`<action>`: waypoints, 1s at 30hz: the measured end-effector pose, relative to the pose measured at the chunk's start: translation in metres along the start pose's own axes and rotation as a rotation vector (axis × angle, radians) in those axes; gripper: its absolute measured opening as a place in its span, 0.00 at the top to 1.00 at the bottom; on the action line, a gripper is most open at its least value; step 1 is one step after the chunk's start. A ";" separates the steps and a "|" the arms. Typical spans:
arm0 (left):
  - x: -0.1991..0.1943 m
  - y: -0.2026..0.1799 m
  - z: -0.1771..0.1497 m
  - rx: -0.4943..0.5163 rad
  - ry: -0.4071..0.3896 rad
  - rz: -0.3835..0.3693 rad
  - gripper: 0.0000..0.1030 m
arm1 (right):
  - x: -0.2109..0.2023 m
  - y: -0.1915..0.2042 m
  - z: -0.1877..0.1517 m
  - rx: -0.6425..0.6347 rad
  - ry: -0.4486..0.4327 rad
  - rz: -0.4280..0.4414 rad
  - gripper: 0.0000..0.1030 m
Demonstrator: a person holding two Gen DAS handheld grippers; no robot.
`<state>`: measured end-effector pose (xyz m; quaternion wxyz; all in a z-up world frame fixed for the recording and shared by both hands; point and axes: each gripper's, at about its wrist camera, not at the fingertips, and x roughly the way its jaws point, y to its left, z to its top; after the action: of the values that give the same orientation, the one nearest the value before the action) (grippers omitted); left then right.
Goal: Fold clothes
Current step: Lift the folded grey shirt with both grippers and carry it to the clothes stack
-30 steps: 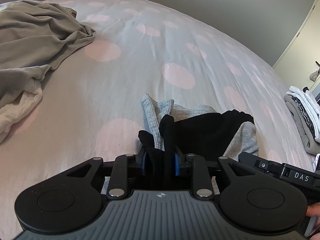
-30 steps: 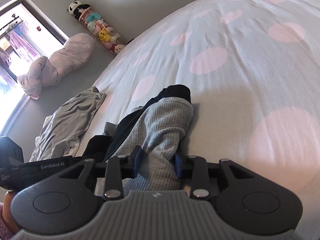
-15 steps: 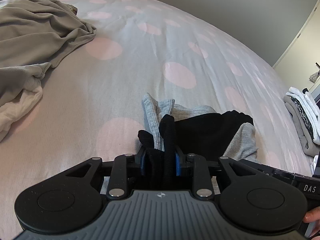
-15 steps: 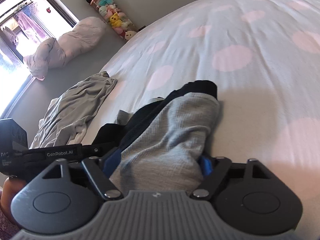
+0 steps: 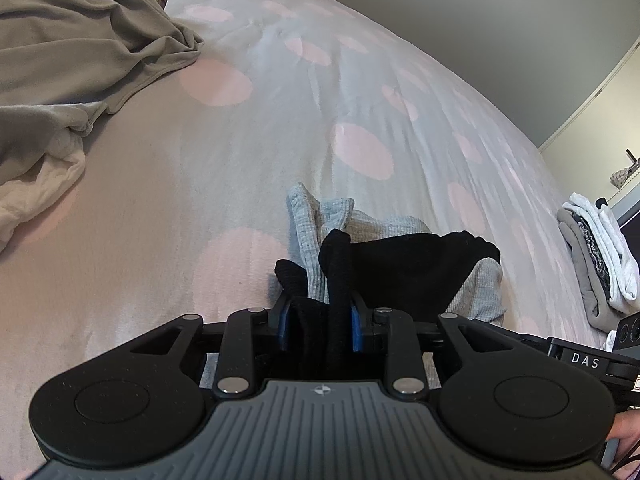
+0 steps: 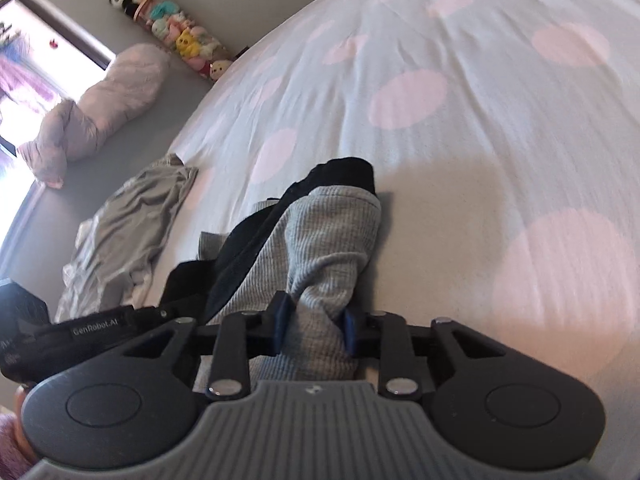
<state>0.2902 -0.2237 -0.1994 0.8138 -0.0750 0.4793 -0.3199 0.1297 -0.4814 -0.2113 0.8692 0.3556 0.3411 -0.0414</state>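
A small garment of grey ribbed knit (image 5: 316, 216) and black fabric (image 5: 412, 268) lies bunched on the pink-dotted bedsheet (image 5: 360, 152). My left gripper (image 5: 320, 320) is shut on a fold of the black fabric at the garment's near left edge. In the right wrist view the grey ribbed part (image 6: 332, 240) runs away from me with the black layer (image 6: 256, 248) along its left. My right gripper (image 6: 314, 328) has its jaws closing, with the grey knit between them and the blue pads (image 6: 280, 324) pressing on it. Both grippers hold the near end, side by side.
A heap of grey-beige clothes (image 5: 80, 40) with a white cloth (image 5: 36, 188) lies at the far left of the bed. A folded stack (image 5: 596, 248) sits at the right edge. A lilac pillow (image 6: 100, 104) and a tube of plush toys (image 6: 180, 36) are on the floor.
The right gripper's jaws spread wide around the grey knit half a second ago and have come together on it again. The left gripper has kept its grip and place.
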 end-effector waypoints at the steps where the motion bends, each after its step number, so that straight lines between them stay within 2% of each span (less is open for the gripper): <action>1: 0.000 -0.001 0.000 0.009 -0.003 0.002 0.80 | -0.001 0.002 -0.001 -0.005 -0.007 -0.009 0.75; 2: 0.000 -0.002 0.000 0.012 -0.008 0.002 0.81 | -0.001 0.005 -0.001 -0.009 -0.015 -0.018 0.80; 5: -0.004 0.001 0.001 -0.006 -0.023 -0.014 0.83 | -0.004 0.012 -0.004 -0.029 -0.041 -0.043 0.83; 13: -0.021 -0.009 0.005 0.040 -0.087 -0.077 0.85 | -0.044 0.045 -0.012 -0.146 -0.157 -0.089 0.85; 17: -0.037 -0.020 0.006 0.058 -0.129 -0.118 0.85 | -0.072 0.057 -0.022 -0.150 -0.229 -0.103 0.86; 27: -0.109 -0.065 -0.012 0.121 -0.302 -0.254 0.85 | -0.164 0.075 -0.052 -0.181 -0.400 -0.088 0.87; 30: -0.132 -0.093 -0.016 0.192 -0.368 -0.293 0.85 | -0.199 0.076 -0.059 -0.197 -0.460 -0.092 0.87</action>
<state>0.1911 -0.2162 -0.0713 0.8356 -0.1229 0.2747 -0.4596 -0.0313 -0.4205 -0.0727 0.9516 0.2344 0.1525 -0.1272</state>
